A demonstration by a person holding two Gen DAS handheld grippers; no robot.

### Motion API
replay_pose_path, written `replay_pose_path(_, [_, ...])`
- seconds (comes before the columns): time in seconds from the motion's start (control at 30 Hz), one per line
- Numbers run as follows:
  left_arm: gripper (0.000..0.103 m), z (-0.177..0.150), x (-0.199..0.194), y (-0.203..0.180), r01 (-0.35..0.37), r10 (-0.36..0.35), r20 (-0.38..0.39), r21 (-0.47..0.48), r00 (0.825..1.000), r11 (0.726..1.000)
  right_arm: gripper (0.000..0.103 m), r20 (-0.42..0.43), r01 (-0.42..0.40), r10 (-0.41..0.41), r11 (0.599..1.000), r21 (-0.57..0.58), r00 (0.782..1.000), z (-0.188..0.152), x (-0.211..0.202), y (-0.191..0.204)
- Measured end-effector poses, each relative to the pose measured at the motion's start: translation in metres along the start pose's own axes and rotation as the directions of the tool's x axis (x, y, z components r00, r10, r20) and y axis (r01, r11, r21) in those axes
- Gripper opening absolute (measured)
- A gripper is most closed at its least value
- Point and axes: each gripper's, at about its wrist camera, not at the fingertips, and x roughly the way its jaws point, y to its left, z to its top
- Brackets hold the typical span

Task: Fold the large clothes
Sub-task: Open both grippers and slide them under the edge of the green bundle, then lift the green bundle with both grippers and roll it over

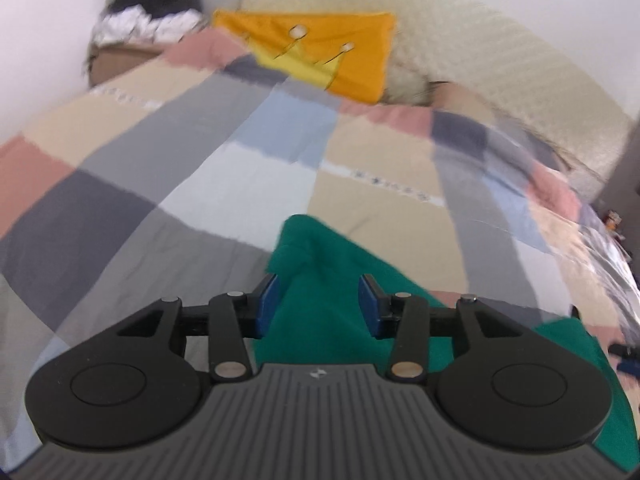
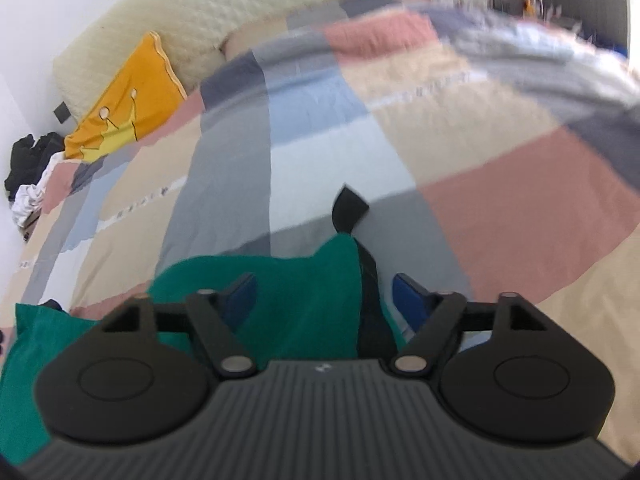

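A green garment [image 1: 320,308] lies bunched between the blue pads of my left gripper [image 1: 320,304], whose jaws stand a hand's width apart with cloth filling the gap. In the right wrist view the same green garment [image 2: 296,300], with a black strap or trim [image 2: 348,208] along its edge, passes between the pads of my right gripper [image 2: 324,300], also set wide. Both grippers hold the cloth above a patchwork bedspread [image 1: 200,168]. Whether the pads pinch the cloth is hard to tell.
The bed carries a checked bedspread [image 2: 440,140] in pink, beige, grey and blue. An orange cushion [image 1: 320,48] leans on a cream headboard [image 1: 480,40]. A pile of dark and white clothes [image 1: 152,12] sits at the bed's far corner by the wall.
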Motion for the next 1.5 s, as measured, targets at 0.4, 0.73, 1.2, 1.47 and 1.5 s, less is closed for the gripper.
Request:
replay_pose_path(0.4, [0.050, -0.045, -0.090, -0.062, 0.091, -0.108, 0.090, 0.174, 0.990, 0.980, 0.078, 0.131, -0.059, 0.077, 0.989, -0.136, 0.988, -0.030, -0.093, 0.043])
replay_pose_path(0.73, [0.050, -0.086, -0.143, -0.090, 0.134, -0.164, 0.111, 0.240, 0.980, 0.961, 0.078, 0.172, -0.110, 0.133, 0.984, -0.137, 0.976, -0.070, -0.152, 0.051])
replay_pose_path(1.2, [0.050, -0.161, -0.177, -0.102, 0.188, -0.182, -0.045, 0.249, 0.982, 0.950, 0.078, 0.158, -0.103, 0.113, 0.992, -0.072, 0.981, -0.135, -0.195, 0.052])
replay_pose_path(1.47, [0.050, -0.170, -0.167, -0.102, 0.163, -0.149, -0.080, 0.219, 0.986, 0.962, 0.080, 0.005, -0.190, 0.191, 0.970, 0.151, 0.981, -0.141, -0.178, 0.038])
replay_pose_path(1.5, [0.050, -0.171, -0.166, -0.101, 0.161, -0.148, -0.077, 0.214, 0.986, 0.964, 0.081, -0.009, -0.181, 0.185, 0.969, 0.169, 0.983, -0.144, -0.174, 0.038])
